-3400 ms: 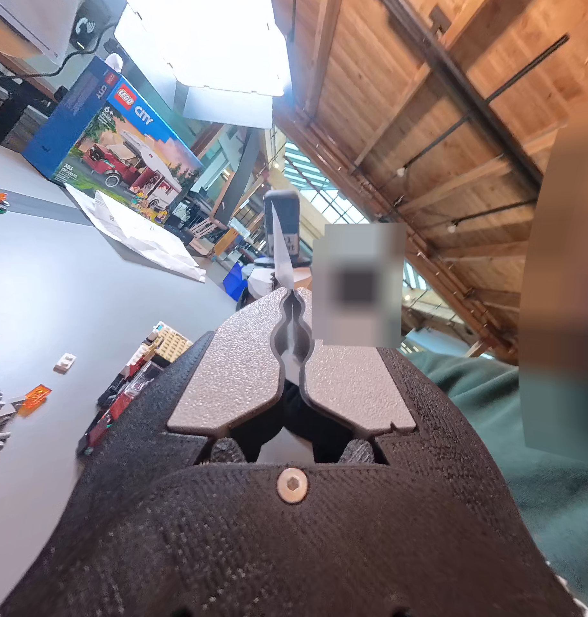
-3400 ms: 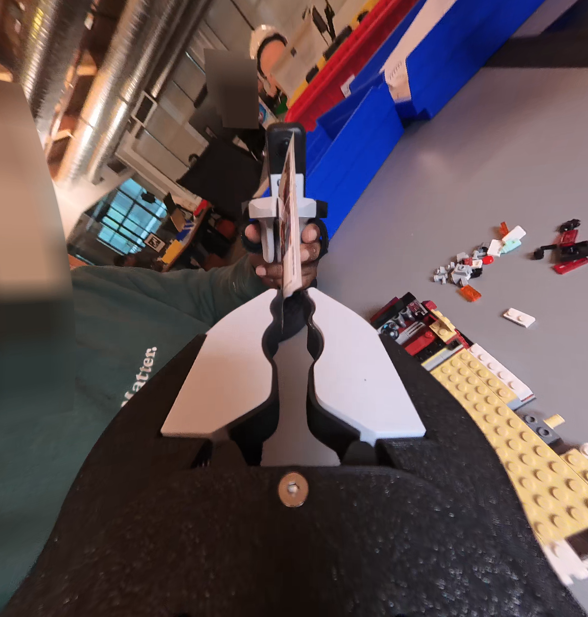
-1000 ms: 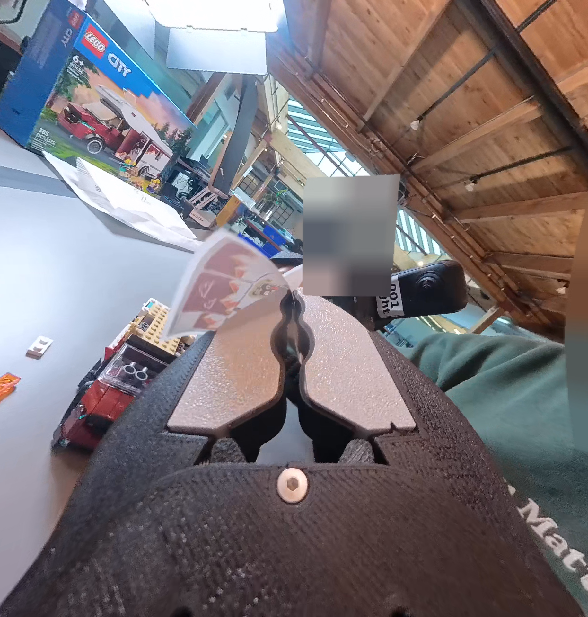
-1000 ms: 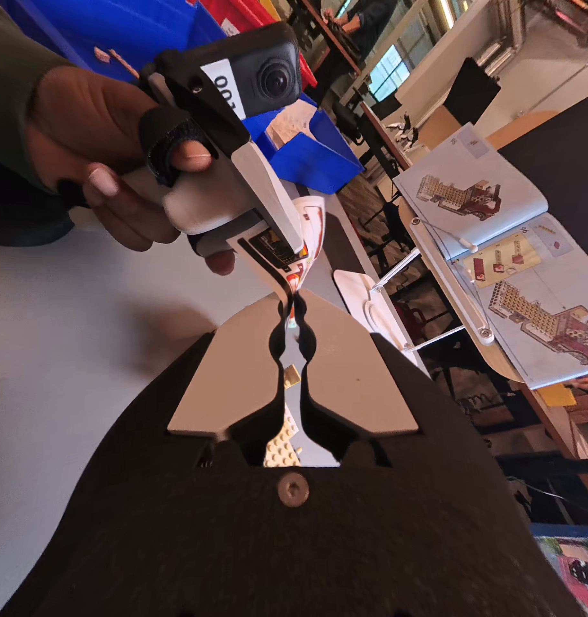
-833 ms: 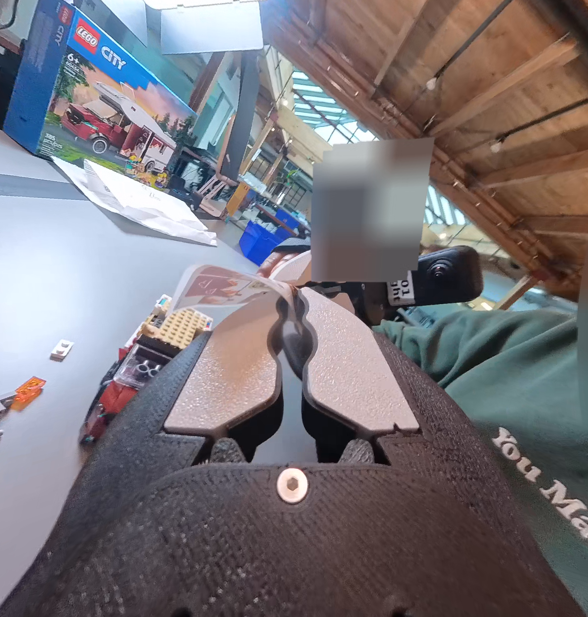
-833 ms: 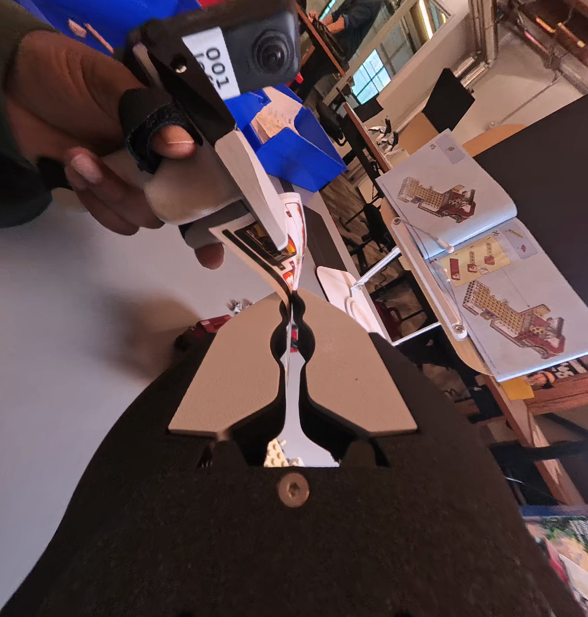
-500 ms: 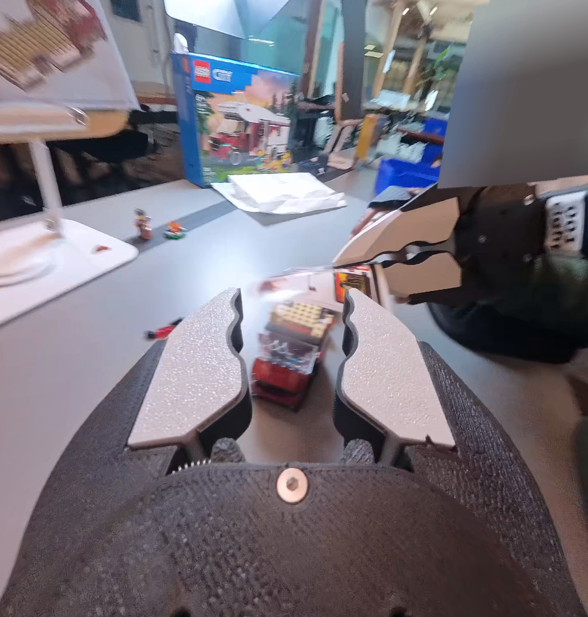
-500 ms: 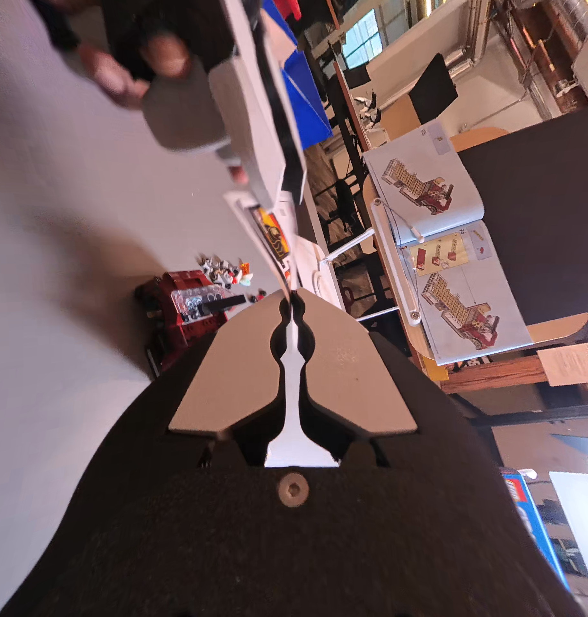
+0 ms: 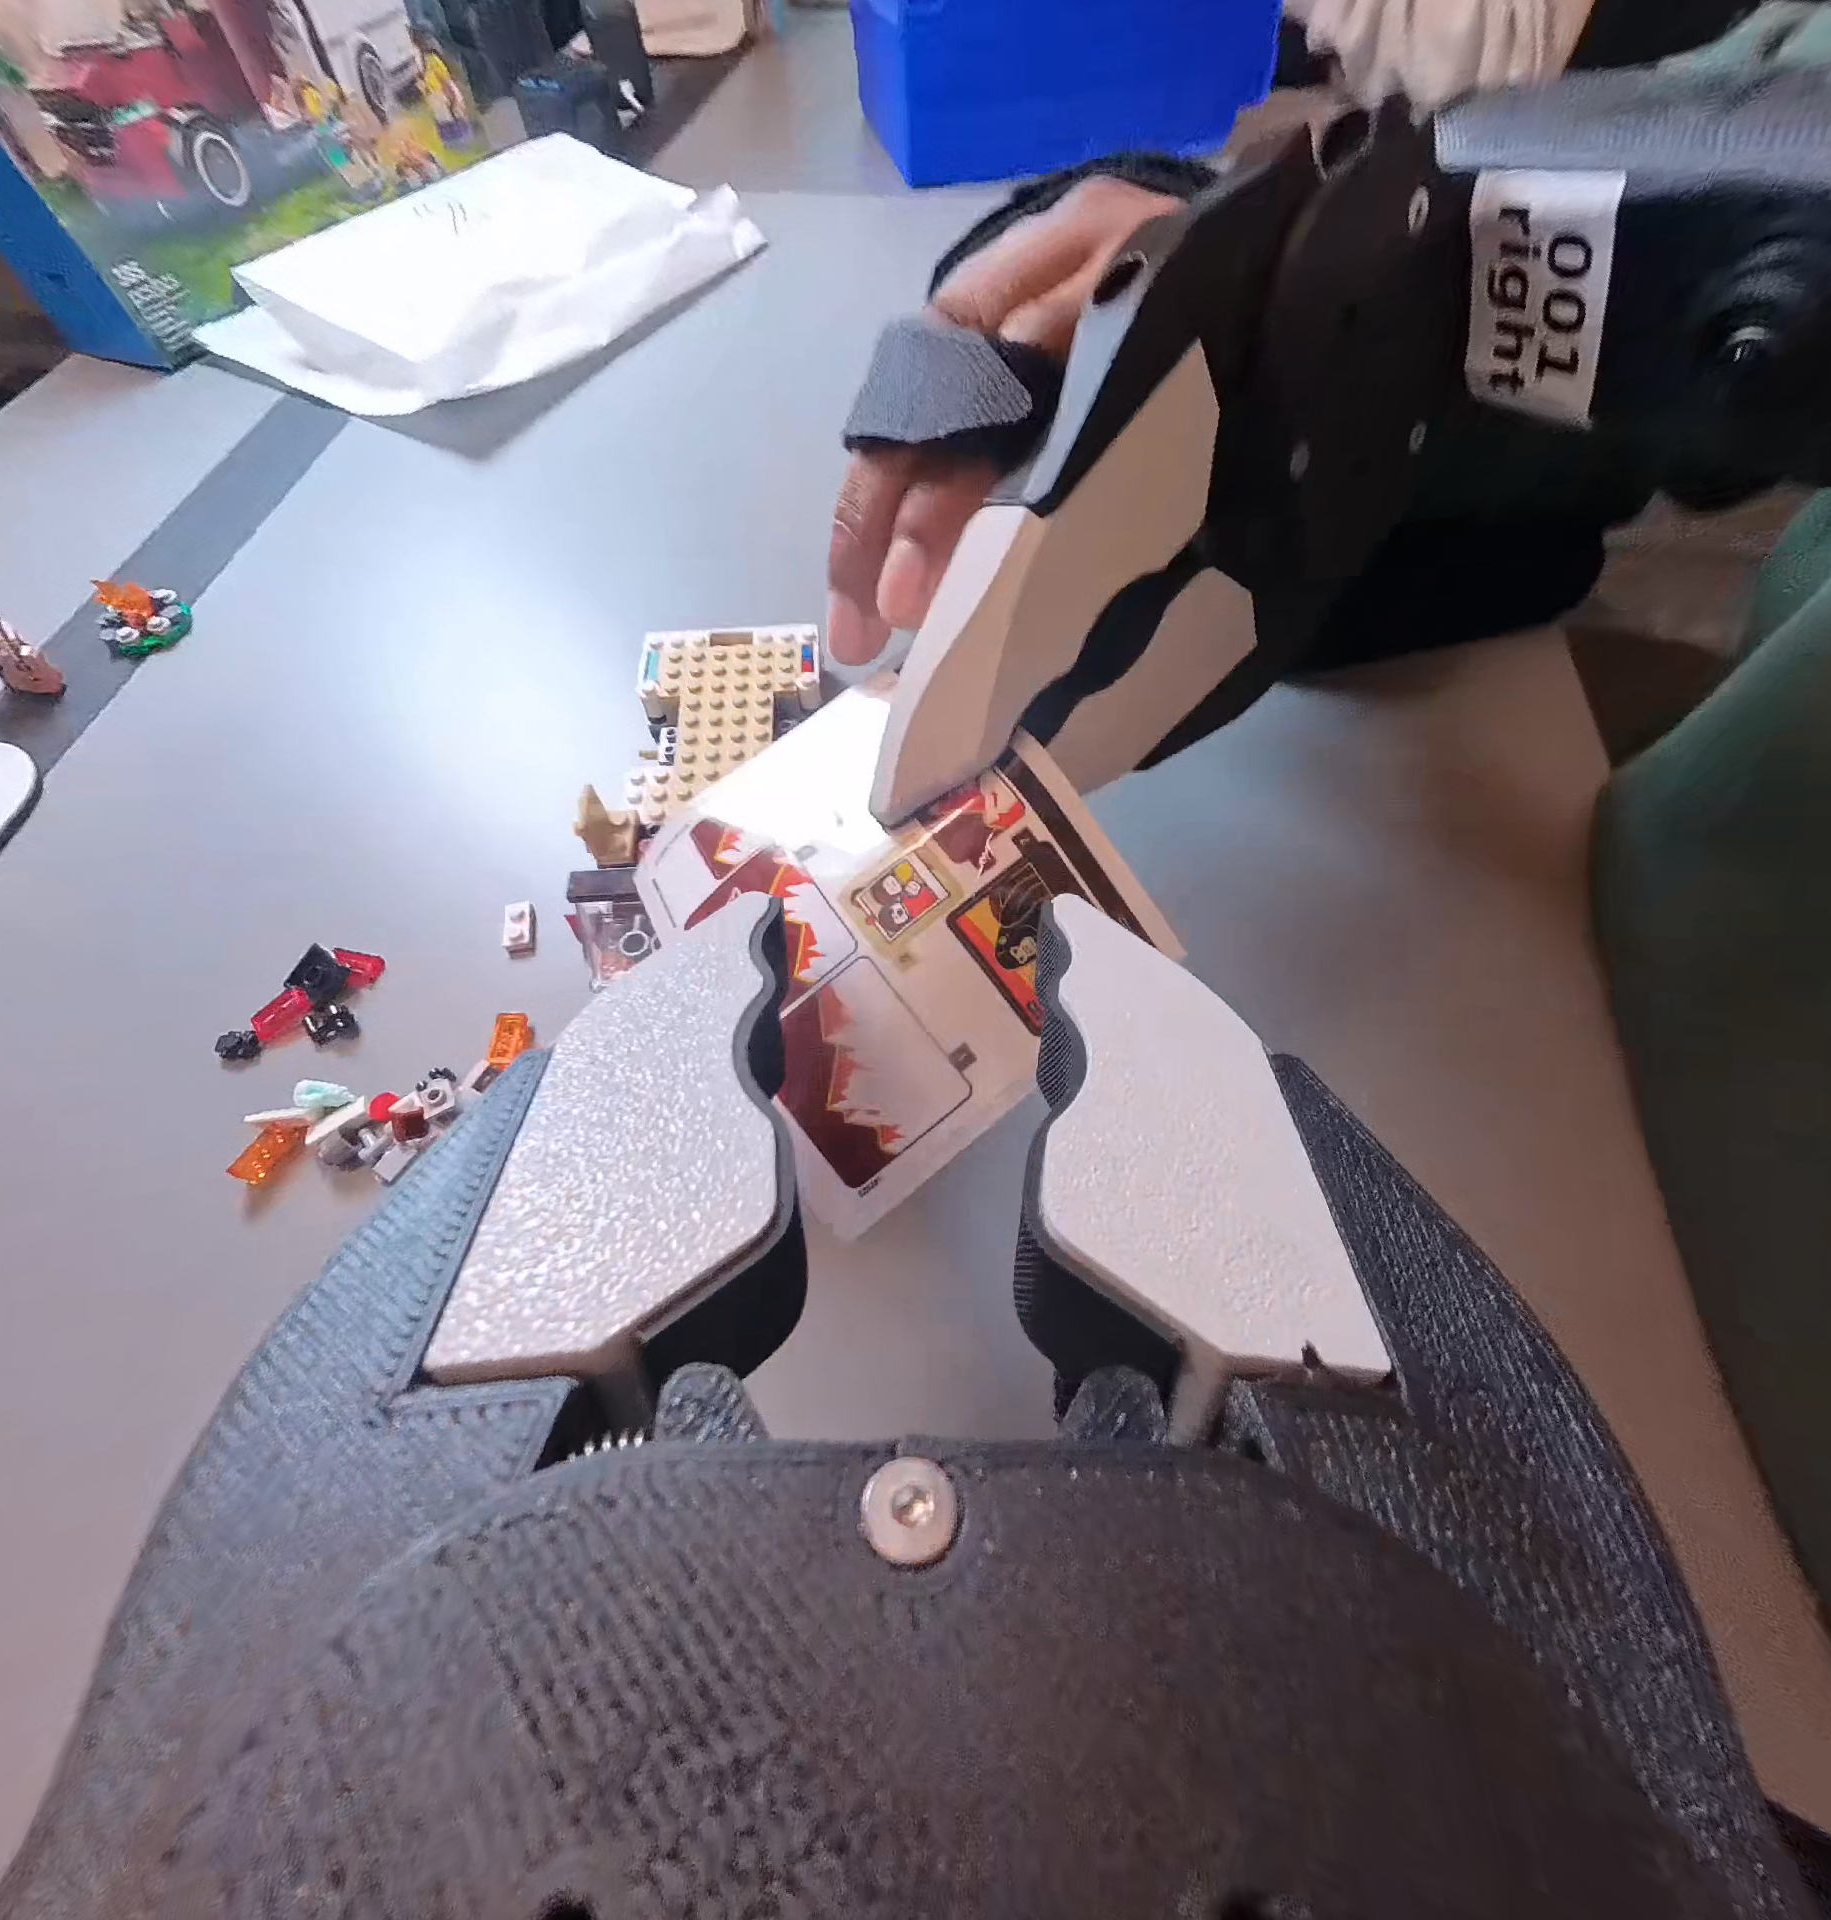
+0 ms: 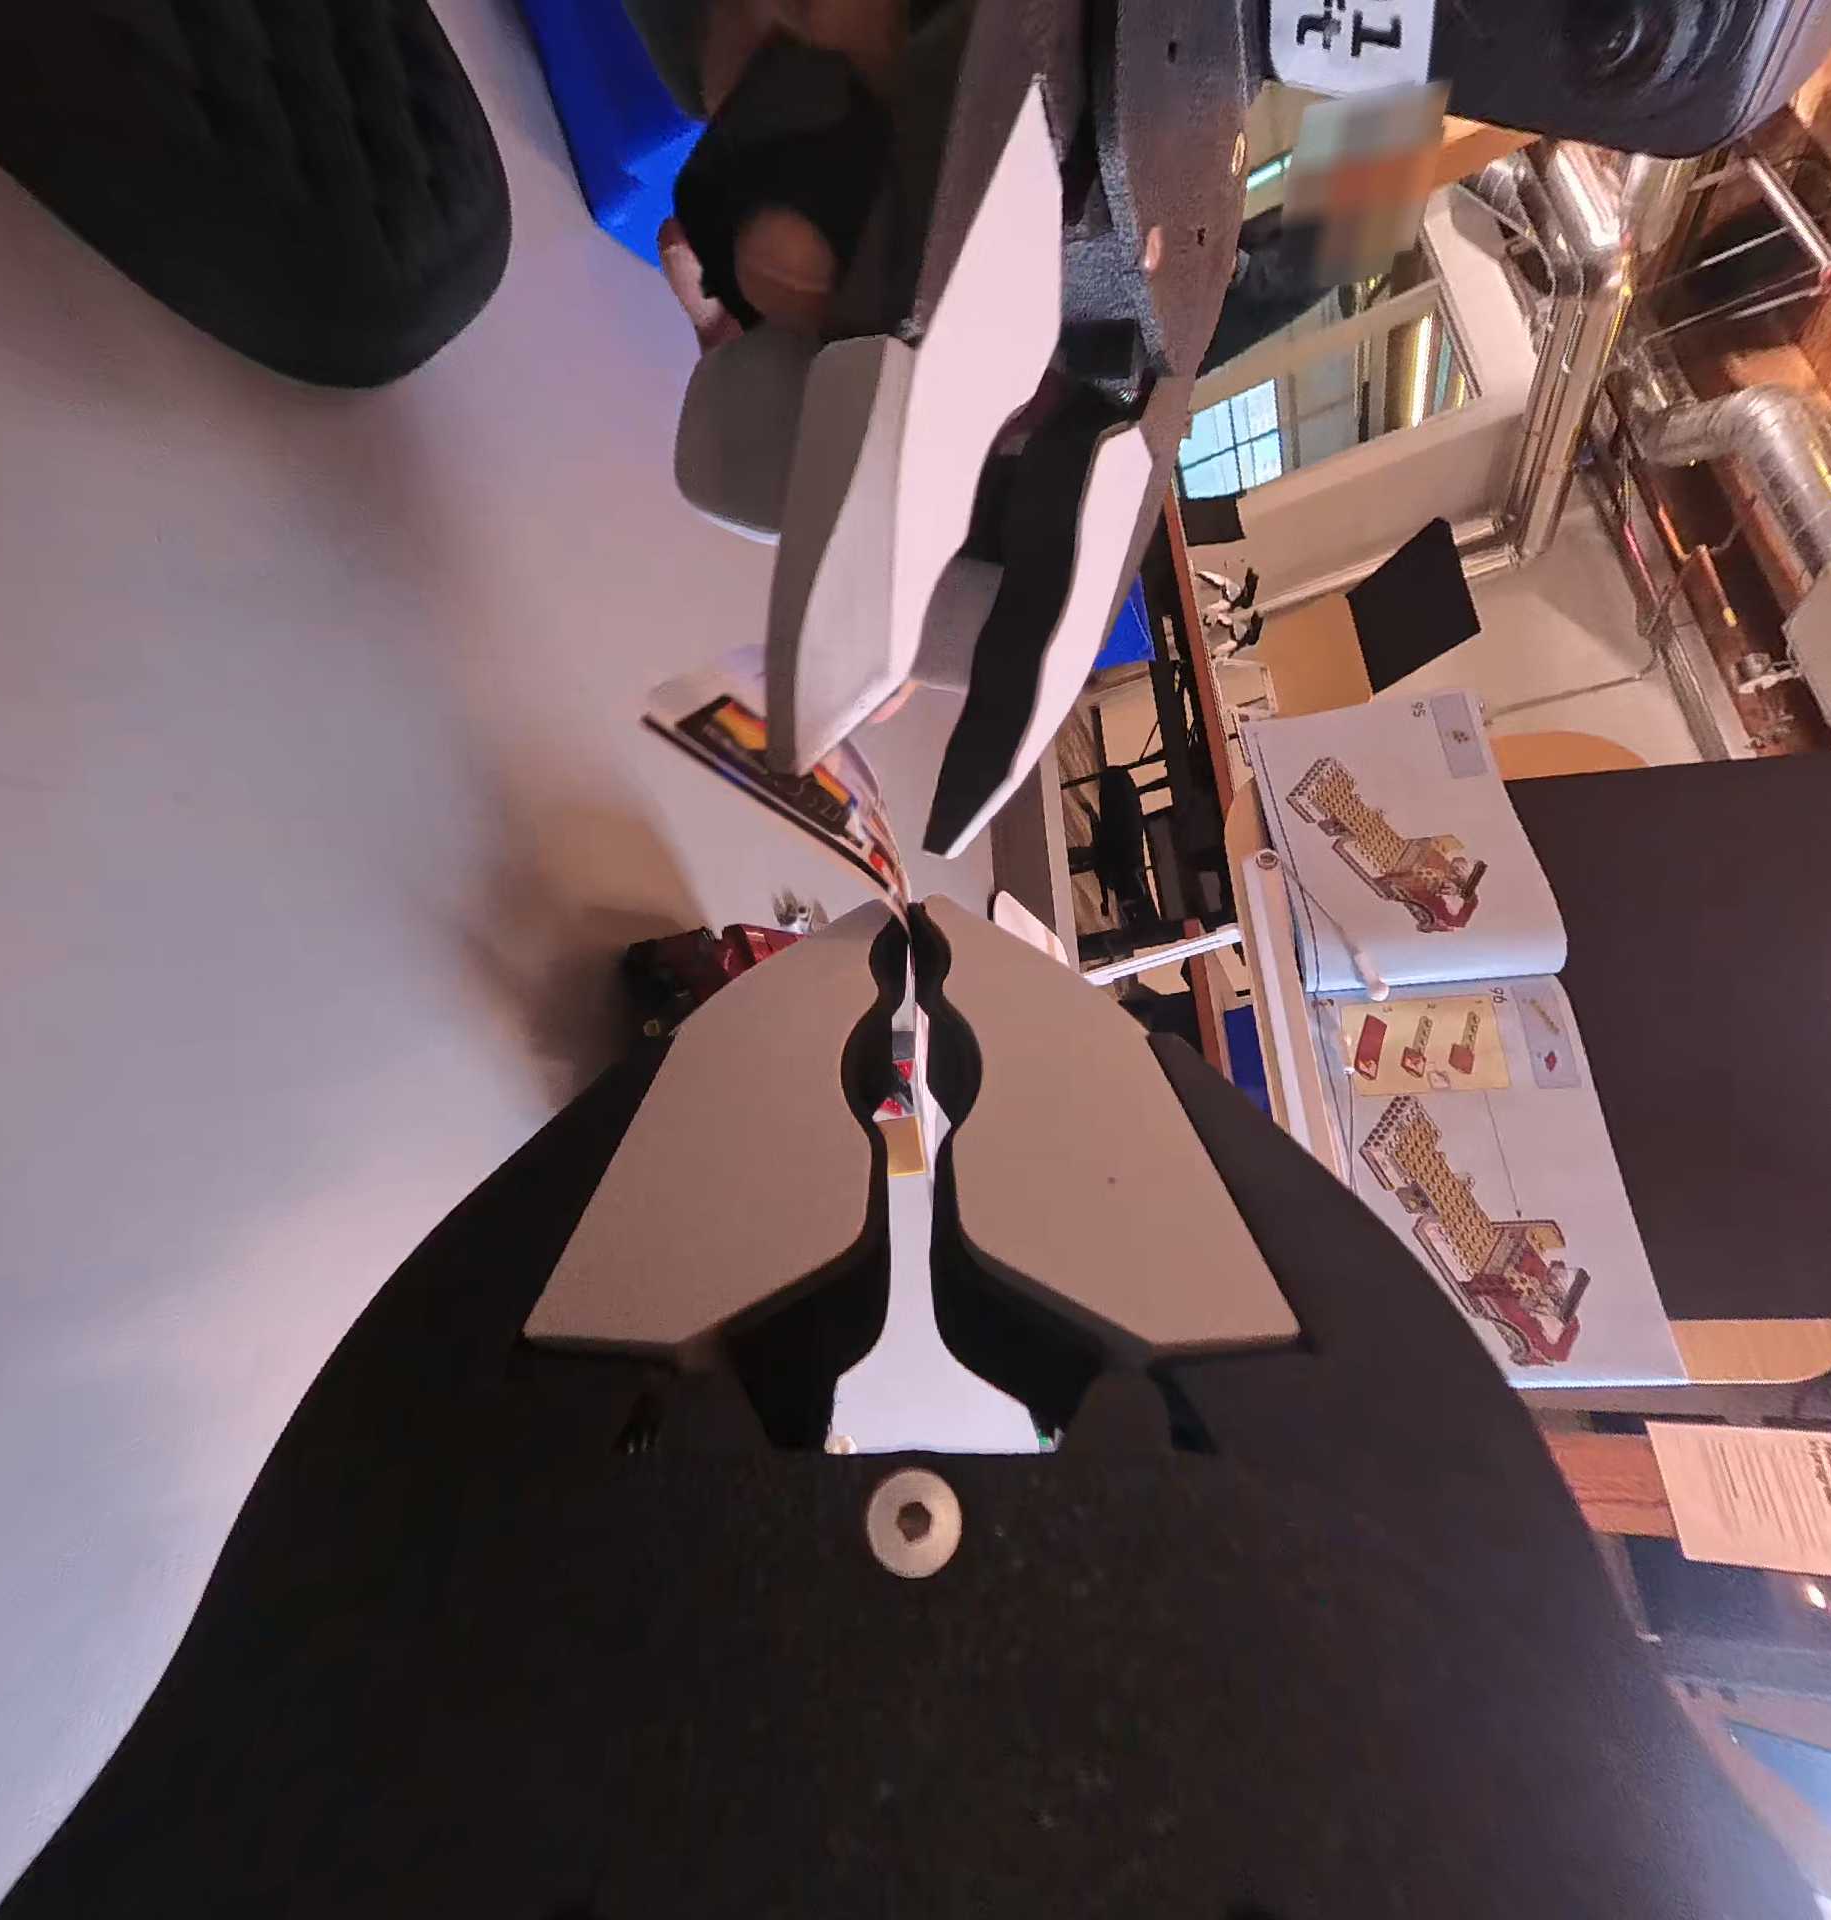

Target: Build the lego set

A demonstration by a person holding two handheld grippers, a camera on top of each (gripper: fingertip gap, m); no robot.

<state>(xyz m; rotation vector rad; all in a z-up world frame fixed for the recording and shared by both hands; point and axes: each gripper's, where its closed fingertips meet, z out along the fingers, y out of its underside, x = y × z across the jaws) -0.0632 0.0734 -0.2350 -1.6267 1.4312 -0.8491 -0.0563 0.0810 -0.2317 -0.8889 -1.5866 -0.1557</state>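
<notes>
Pinching sticker sheet (image 9: 890,997) edge, right gripper (image 10: 909,914)

My left gripper (image 9: 906,956) hangs with jaws spread wide; my right gripper (image 10: 911,912) is pinched closed, tilted down beside it.

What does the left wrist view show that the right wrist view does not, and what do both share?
Only the left wrist view shows the scattered small loose bricks, the blue set box and the white paper bag. Only the right wrist view shows the open instruction booklet on its stand. Both show the glossy sticker sheet, pinched by the shut right gripper, and the open left gripper.
</notes>
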